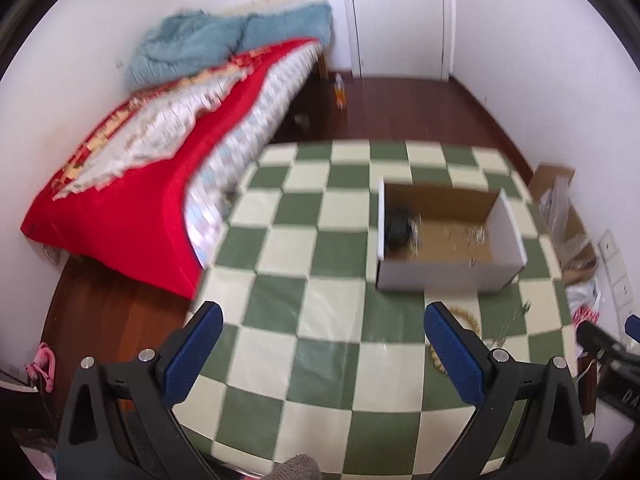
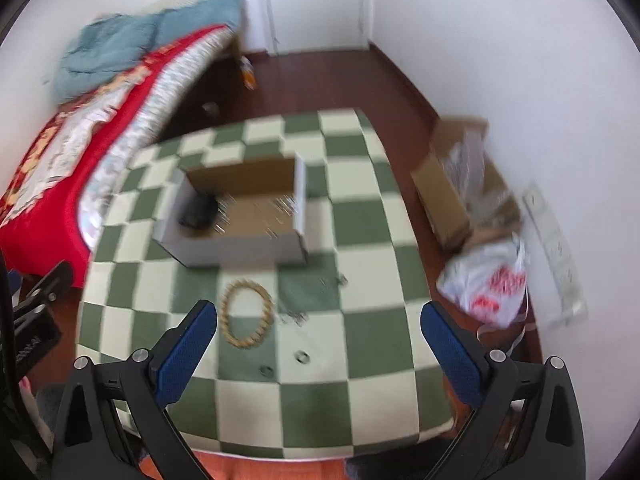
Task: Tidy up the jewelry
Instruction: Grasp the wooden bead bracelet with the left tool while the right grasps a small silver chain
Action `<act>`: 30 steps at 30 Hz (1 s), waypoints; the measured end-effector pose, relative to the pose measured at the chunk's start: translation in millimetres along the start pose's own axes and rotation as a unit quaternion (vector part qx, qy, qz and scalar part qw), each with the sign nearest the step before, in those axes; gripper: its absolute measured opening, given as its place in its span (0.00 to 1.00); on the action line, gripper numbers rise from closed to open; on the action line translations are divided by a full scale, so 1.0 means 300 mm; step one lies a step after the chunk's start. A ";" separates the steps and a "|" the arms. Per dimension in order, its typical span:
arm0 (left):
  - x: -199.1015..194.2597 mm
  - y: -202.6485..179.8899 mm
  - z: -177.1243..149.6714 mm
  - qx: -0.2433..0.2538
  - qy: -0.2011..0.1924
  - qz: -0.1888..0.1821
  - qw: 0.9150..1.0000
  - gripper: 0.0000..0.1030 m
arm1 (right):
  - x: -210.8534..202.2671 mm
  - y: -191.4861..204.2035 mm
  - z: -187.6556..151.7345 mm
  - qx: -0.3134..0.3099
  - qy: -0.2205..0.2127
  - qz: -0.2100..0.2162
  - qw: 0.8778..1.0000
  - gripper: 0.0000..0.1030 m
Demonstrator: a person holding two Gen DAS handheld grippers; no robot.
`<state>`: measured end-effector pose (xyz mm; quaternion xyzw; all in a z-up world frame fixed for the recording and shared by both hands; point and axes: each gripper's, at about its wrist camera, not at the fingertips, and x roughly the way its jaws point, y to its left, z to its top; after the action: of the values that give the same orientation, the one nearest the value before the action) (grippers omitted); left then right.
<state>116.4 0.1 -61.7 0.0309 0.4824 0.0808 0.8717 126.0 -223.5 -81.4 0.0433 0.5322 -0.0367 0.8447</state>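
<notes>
Above: both wrist views over checkered table [image 2: 372, 344], blurred by motion. Left gripper [image 1: 324, 344] spread wide, nothing between blue pads [image 1: 196, 352]; right gripper [image 2: 320, 340] likewise wide and empty, both well above the cloth.

Task items: open cardboard box [image 1: 448, 276] near table centre, a dark item [image 1: 398, 226] and some glittering pieces inside, too smeared to identify. Outside the box, on the near side: beaded bracelet [image 2: 246, 314] lying flat just beyond the right gripper's left pad; thin chain pieces [image 2: 296, 318] beside it; two small rings [image 2: 302, 357] nearer the table's front edge.

Step judged: sorting partly done, several pieces not yet boxed; approach to the next pick. Next move likely calls for descent onto the bracelet rim or a ring, narrow closure, low angle against the cloth.

Room and edges: open cloth between box and front edge. Table's right edge close to clutter on floor, plastic bag [image 2: 488, 280] and cardboard carton [image 2: 444, 196]; bed [image 1: 132, 184] hard against the left side.
</notes>
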 end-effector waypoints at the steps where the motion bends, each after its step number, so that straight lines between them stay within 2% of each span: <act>1: 0.035 -0.016 -0.011 0.003 0.016 -0.001 1.000 1.00 | 0.036 -0.025 -0.008 0.007 0.010 -0.003 1.000 0.89; 4: 0.141 -0.077 -0.042 0.023 0.053 -0.003 0.998 1.00 | 0.132 -0.093 -0.027 0.026 0.033 -0.004 0.999 0.67; 9: 0.310 -0.174 -0.082 0.050 0.110 -0.016 0.993 0.99 | 0.264 -0.168 -0.047 0.054 0.059 0.012 0.997 0.65; 13: 0.392 -0.223 -0.096 0.059 0.133 -0.035 0.989 0.98 | 0.361 -0.170 -0.037 0.062 0.074 0.022 0.995 0.65; 16: 0.425 -0.252 -0.104 0.064 0.142 -0.045 0.987 0.85 | 0.419 -0.155 -0.016 0.066 0.077 0.023 0.995 0.65; 18: 0.430 -0.269 -0.107 0.070 0.139 -0.058 0.986 0.73 | 0.457 -0.144 0.001 0.068 0.076 0.021 0.995 0.65; 20: 0.434 -0.279 -0.108 0.075 0.138 -0.064 0.985 0.41 | 0.493 -0.132 0.018 0.070 0.073 0.021 0.995 0.65; 21: 0.432 -0.277 -0.109 0.072 0.136 -0.071 0.985 0.35 | 0.506 -0.126 0.025 0.070 0.072 0.021 0.995 0.65; 23: 0.433 -0.270 -0.107 0.073 0.136 -0.069 0.986 0.14 | 0.537 -0.111 0.034 0.067 0.073 0.018 0.995 0.65; 24: 0.433 -0.265 -0.106 0.076 0.135 -0.066 0.986 0.09 | 0.547 -0.106 0.038 0.066 0.073 0.019 0.995 0.66; 27: 0.439 -0.228 -0.102 0.071 0.133 -0.053 0.987 0.06 | 0.554 -0.073 0.048 0.047 0.059 0.009 0.997 0.62; 30: 0.445 -0.187 -0.102 0.062 0.132 -0.045 0.988 0.06 | 0.555 -0.042 0.050 0.024 0.048 -0.009 0.999 0.49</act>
<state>166.6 -33.2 -197.0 0.0519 0.5980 0.0148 0.7997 210.0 -240.4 -225.6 0.0601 0.5712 -0.0552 0.8167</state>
